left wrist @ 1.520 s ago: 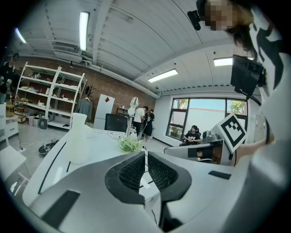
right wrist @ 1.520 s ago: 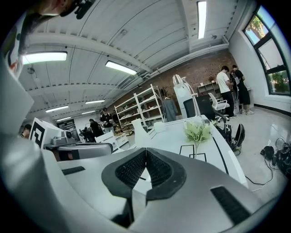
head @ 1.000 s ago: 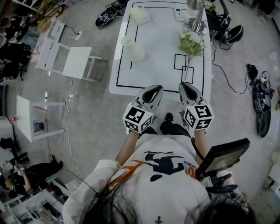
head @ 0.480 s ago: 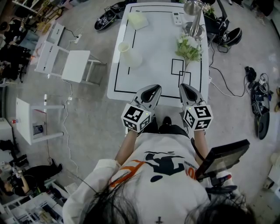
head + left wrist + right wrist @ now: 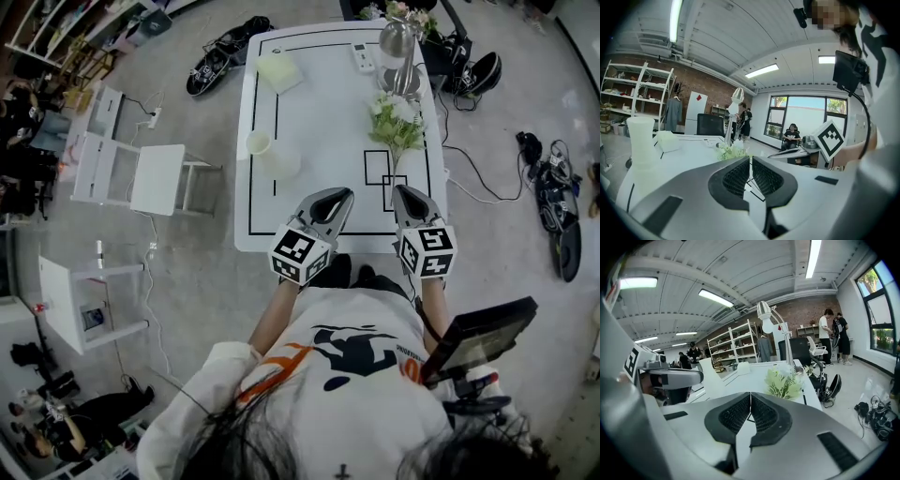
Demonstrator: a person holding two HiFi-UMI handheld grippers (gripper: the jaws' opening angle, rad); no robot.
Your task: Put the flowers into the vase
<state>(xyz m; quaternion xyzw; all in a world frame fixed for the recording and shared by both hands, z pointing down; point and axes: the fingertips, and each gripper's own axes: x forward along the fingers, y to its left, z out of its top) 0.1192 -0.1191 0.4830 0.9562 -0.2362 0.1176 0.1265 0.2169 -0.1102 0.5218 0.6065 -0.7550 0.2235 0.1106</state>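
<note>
Currently on the approach step: left claw (image 5: 343, 194) and right claw (image 5: 400, 190) are both pressed together, empty, at the near edge of the surface (image 5: 319, 103). The flowers (image 5: 394, 122) lie ahead of my right claw, with the vase (image 5: 269, 155) well apart to their left. Next, I judge that claw must open and take the flowers low down.

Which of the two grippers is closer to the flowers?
The right gripper: its tips are near the stem end of the flowers, while the left gripper is off to the side, toward the white vase.
</note>
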